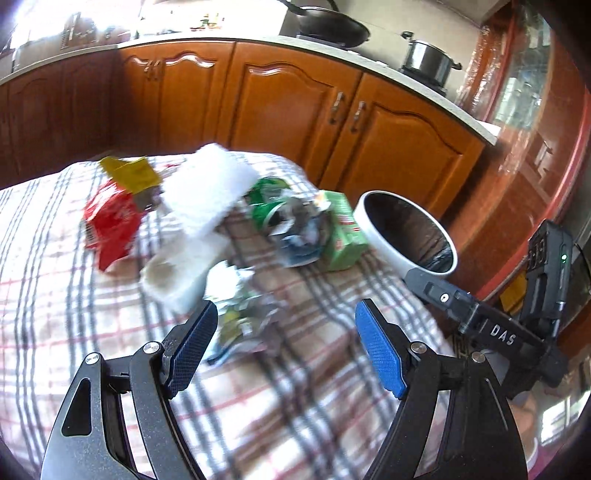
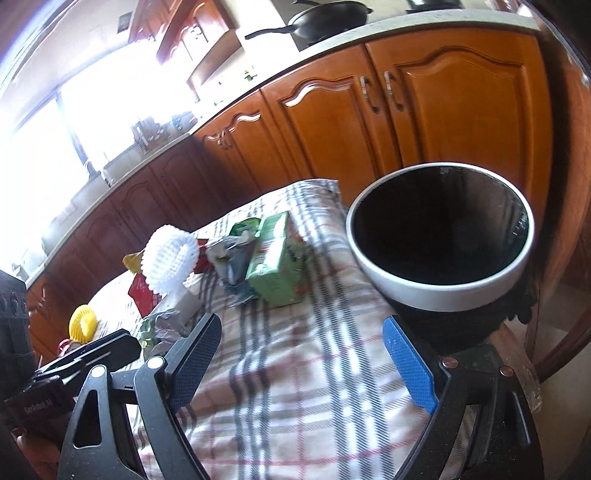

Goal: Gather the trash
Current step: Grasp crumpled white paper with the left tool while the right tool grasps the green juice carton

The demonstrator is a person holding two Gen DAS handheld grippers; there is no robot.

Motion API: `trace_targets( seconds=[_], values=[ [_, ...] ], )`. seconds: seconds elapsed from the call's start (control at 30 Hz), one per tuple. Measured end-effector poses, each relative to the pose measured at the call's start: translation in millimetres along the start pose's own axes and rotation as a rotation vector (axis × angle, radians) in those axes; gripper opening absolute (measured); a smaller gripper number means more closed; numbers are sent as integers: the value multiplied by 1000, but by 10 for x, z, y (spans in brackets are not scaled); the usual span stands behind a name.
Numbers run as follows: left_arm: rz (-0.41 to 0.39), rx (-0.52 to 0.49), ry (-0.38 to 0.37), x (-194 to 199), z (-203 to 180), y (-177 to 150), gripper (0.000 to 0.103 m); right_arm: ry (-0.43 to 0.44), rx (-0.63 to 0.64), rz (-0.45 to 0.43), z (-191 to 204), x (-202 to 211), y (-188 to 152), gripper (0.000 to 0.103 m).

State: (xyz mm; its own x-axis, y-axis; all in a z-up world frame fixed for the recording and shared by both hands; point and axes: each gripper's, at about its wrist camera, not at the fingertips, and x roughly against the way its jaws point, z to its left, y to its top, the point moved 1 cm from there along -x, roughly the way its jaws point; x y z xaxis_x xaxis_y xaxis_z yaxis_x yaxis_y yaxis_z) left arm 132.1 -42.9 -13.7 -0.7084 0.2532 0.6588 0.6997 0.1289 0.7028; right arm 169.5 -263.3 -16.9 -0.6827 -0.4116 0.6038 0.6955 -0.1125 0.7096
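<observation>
Nearest the left wrist camera, the left claw point(image 1: 286, 343) stands spread, its blue ribbed pads point(image 1: 380, 349) apart with nothing pressed between them, above the table covered in a grey-and-red checked white cloth point(image 1: 92, 325). Just beyond its left-hand pad lies a crumpled silver-and-green foil wrapper point(image 1: 240, 314), blurred. Past that rests a white paper cup on its side point(image 1: 181, 273), and behind it a white foam mesh fruit sleeve point(image 1: 208, 188). To the left of these sit a red plastic snack bag point(image 1: 110, 225) and a yellow crumpled wrapper point(image 1: 131, 173). To the right lie a crushed green can point(image 1: 271, 206) with grey crumpled packaging, then a green cardboard drink carton point(image 1: 341, 232), just beside the black round waste bin with a white rim point(image 1: 406, 230) at the table's edge.

The right claw point(image 2: 301, 363) is likewise released, jaws wide and holding nothing, over bare cloth near the bin, whose dark mouth is close on the right in the right wrist view. That view also shows a yellow foam mesh ring point(image 2: 83, 326) at the far left, near the other tool's black body.

Beyond the table runs a row of orange-brown wooden cabinets point(image 1: 295, 110) under a pale worktop, which carries a black wok point(image 1: 332, 24) and a steel pot point(image 1: 428, 59).
</observation>
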Motion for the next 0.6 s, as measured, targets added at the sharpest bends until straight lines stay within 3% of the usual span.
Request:
trace_targets(
  seconds=[0.27,0.33,0.4,0.6],
  values=[
    [48,11,54,-111,235,-19,79,-22,59,26,167,-239,65,88],
    [61,-1,61,-170,240,-16,78,-22,69,38,188,-327,101,77],
    [75,-8,60,-230,248,-19,77,-25,79,55,201,-424,139,73],
    [134,-15,38,-410,267,-58,47,-38,107,100,212,-733,239,59]
  ],
)
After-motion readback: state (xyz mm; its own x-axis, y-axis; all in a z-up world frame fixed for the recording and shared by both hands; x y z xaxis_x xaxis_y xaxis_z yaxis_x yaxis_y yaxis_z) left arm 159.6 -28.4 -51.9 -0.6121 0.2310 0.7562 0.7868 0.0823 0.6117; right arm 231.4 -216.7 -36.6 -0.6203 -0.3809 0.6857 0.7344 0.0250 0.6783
